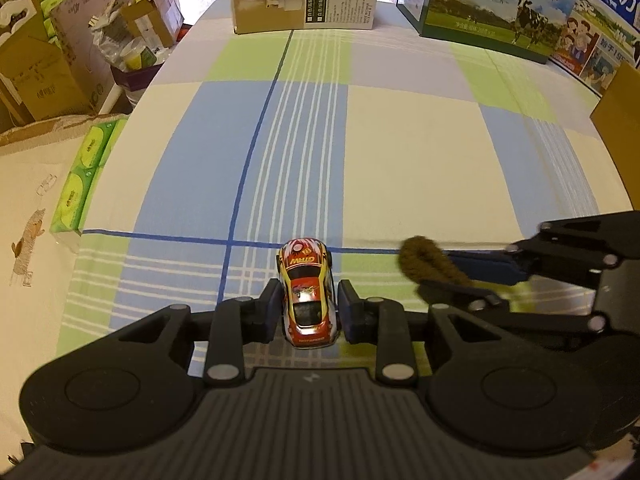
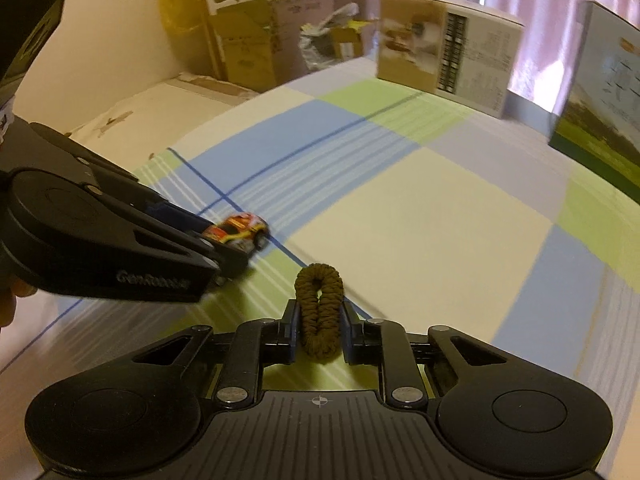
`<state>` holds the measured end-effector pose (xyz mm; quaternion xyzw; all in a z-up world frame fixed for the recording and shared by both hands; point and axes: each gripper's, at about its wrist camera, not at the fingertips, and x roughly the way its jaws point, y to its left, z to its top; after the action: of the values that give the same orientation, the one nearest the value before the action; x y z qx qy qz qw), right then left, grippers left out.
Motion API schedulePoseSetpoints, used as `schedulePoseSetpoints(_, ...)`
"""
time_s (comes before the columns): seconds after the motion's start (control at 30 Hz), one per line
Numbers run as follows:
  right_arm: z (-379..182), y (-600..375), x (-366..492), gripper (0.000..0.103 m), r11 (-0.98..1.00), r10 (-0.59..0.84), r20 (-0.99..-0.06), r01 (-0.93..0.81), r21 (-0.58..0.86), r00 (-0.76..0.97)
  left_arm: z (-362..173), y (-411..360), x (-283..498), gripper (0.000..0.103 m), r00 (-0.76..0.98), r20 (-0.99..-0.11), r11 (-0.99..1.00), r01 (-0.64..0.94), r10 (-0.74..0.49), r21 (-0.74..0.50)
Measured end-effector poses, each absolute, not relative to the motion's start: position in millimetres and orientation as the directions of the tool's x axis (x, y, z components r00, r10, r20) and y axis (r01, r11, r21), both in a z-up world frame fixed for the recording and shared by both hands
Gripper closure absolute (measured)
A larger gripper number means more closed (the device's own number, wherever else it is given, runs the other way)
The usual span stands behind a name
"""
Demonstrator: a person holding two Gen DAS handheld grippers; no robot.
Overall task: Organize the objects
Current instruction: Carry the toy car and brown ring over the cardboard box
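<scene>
Now pinching: left gripper on toy car, right gripper squeezing brown hair tie, over checked cloth.

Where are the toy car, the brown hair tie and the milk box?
toy car (image 1: 307, 293): left wrist view, on its roof.
brown hair tie (image 2: 319, 309): right wrist view, on its loop.
milk box (image 1: 496, 4): left wrist view, on its front face.

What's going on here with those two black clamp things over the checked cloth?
A person is tidying small items using two hand-held grippers. The left gripper is shut on a toy car, and the right gripper is shut on a brown hair tie, squeezed into a loop. Both are over the checked cloth. Cartons stand at its far edge.
</scene>
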<state>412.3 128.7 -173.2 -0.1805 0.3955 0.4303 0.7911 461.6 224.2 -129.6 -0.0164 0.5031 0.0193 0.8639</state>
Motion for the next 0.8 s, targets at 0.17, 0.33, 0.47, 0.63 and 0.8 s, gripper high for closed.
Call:
schedulePoseSetpoints(0.17,-170,107,411,0.086,0.609,0.519,-0.788,-0.790,0.069,0.331,-129,219,454,0.079,0.495,-0.868,0.999,-0.047,0.032,0.010)
schedulePoseSetpoints(0.33,-167,84,402,0.086,0.633,0.505,-0.797,-0.770,0.081,0.331,-128,211,441,0.079,0.484,-0.875,0.999,-0.037,0.010,-0.009)
schedulePoseSetpoints(0.47,-164,66,392,0.087,0.656,0.492,-0.807,-0.748,0.099,0.325,-127,199,425,0.079,0.473,-0.881,0.999,-0.011,-0.021,-0.030)
schedulePoseSetpoints(0.63,-159,44,379,0.087,0.682,0.487,-0.818,-0.719,0.136,0.306,-120,187,407,0.079,0.462,-0.884,0.997,0.004,-0.069,-0.076)
schedulePoseSetpoints(0.8,-145,24,368,0.087,0.704,0.495,-0.808,-0.693,0.157,0.319,-106,170,393,0.079,0.470,-0.876,0.994,0.041,-0.105,-0.096)
